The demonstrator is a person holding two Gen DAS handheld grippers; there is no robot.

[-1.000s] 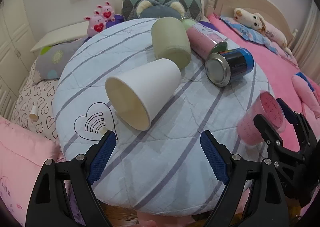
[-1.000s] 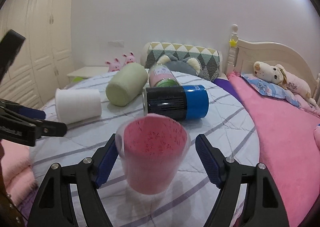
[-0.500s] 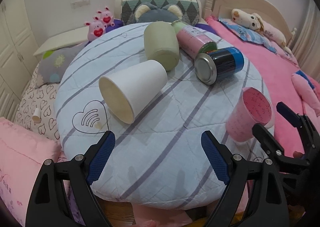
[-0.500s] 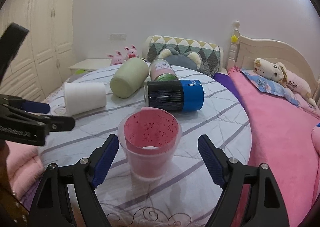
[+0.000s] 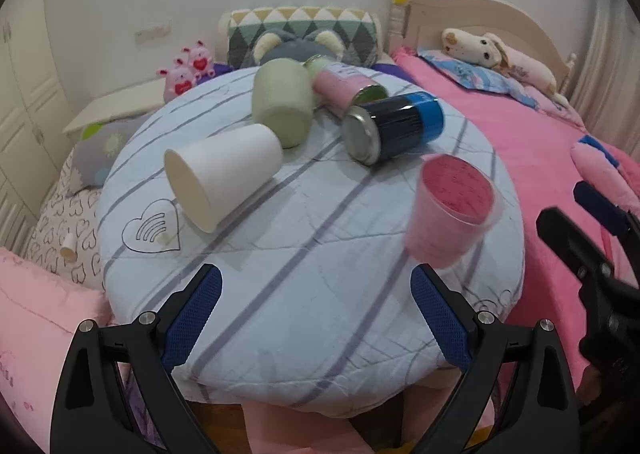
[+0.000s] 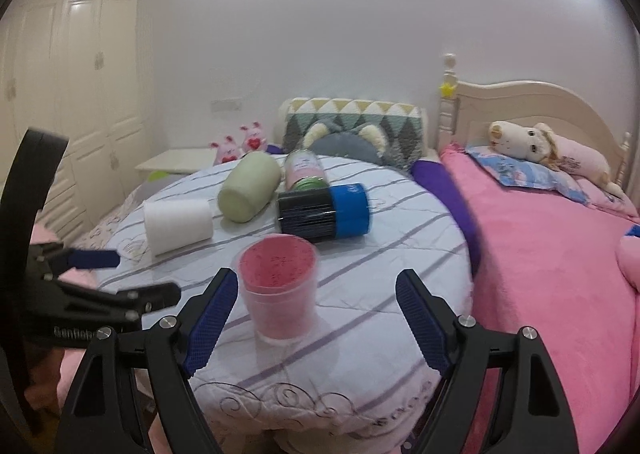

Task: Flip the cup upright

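A pink cup stands upright, mouth up, near the front edge of the round cloth-covered table; it also shows in the left wrist view. My right gripper is open and empty, its jaws apart on either side of the cup and a little behind it. A white cup lies on its side at the table's left, and shows in the right wrist view. My left gripper is open and empty over the table's near edge.
A green cup, a pink bottle and a blue-and-black can lie on their sides at the back of the table. A pink bed is to the right. Pillows and wardrobes are to the left.
The pink cup went from tilted in my right gripper to standing free on the table. Both grippers have drawn back from the table.
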